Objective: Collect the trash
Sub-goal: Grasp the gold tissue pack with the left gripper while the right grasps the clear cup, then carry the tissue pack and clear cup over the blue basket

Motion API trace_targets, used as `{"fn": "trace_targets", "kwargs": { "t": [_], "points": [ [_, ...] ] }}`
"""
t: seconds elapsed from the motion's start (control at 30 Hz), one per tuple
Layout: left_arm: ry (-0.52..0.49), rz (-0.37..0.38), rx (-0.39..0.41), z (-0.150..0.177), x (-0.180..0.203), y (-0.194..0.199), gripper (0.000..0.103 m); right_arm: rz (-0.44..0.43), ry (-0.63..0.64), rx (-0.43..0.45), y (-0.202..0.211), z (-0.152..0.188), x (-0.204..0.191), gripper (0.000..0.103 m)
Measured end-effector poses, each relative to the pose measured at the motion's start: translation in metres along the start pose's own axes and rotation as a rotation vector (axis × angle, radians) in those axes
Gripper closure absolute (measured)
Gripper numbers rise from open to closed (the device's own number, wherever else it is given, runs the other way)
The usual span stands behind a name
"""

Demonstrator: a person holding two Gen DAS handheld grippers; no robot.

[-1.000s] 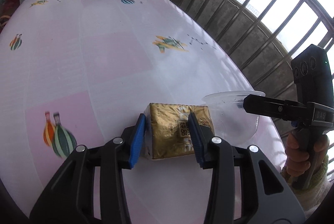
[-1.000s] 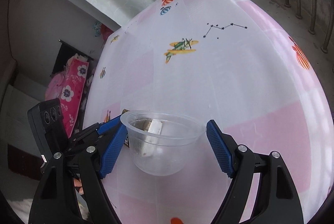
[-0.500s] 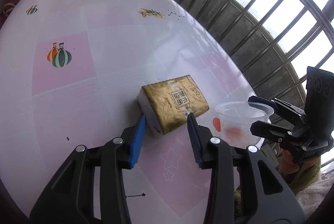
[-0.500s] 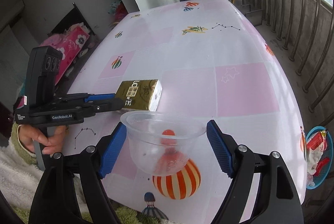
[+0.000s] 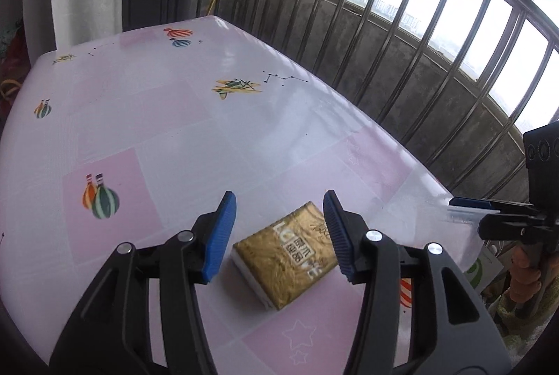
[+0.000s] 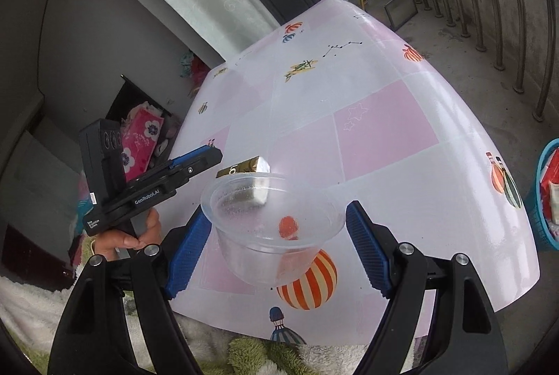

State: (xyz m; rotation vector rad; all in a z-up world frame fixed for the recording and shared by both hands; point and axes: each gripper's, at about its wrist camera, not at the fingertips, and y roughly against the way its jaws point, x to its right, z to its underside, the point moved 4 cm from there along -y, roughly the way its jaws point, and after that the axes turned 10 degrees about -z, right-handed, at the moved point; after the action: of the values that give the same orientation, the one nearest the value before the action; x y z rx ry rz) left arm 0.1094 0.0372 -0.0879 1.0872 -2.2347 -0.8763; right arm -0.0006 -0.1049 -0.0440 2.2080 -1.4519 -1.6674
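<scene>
1. Two things matter here: a gold tissue pack (image 5: 284,256) lying flat on the worktop (image 5: 195,137), and a clear plastic cup (image 6: 272,225).
2. The worktop wears a pink-and-white cloth printed with balloons and planes; a railing (image 5: 436,36) runs along its far side.
3. The left hand-held gripper (image 5: 279,232) has just been opening; its jaws stand apart above the pack, not touching it.
4. The right hand-held gripper (image 6: 277,245) grips the cup by its sides, over the worktop's near edge.
5. A blue basket (image 6: 543,197) holding wrappers sits on the floor past the worktop's right edge.
</scene>
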Motion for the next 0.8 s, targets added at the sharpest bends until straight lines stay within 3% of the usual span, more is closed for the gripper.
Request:
{"fn": "trace_targets", "kwargs": {
  "t": [0.13, 0.33, 0.43, 0.53, 0.63, 0.8],
  "points": [
    [-0.009, -0.002, -0.093, 0.005, 0.004, -0.028, 0.054, 0.069, -0.012, -0.019, -0.02, 0.004, 0.005, 0.026],
    [0.075, 0.119, -0.169, 0.028, -0.002, -0.009, 0.054, 0.081, -0.009, -0.023, -0.029, 0.008, 0.005, 0.026],
    [0.07, 0.176, -0.206, 0.042, 0.003, 0.001, 0.047, 0.073, -0.016, -0.028, -0.033, 0.005, 0.007, 0.026],
    [0.033, 0.128, -0.2, 0.045, 0.008, 0.008, 0.035, 0.072, -0.028, -0.035, -0.037, 0.002, 0.009, 0.026],
    [0.009, 0.091, -0.188, 0.041, 0.014, 0.007, 0.03, 0.075, -0.047, -0.041, -0.043, 0.001, 0.01, 0.026],
    [-0.011, 0.023, -0.211, 0.037, 0.021, -0.01, 0.03, 0.081, -0.05, -0.043, -0.046, 0.005, 0.007, 0.025]
  ]
}}
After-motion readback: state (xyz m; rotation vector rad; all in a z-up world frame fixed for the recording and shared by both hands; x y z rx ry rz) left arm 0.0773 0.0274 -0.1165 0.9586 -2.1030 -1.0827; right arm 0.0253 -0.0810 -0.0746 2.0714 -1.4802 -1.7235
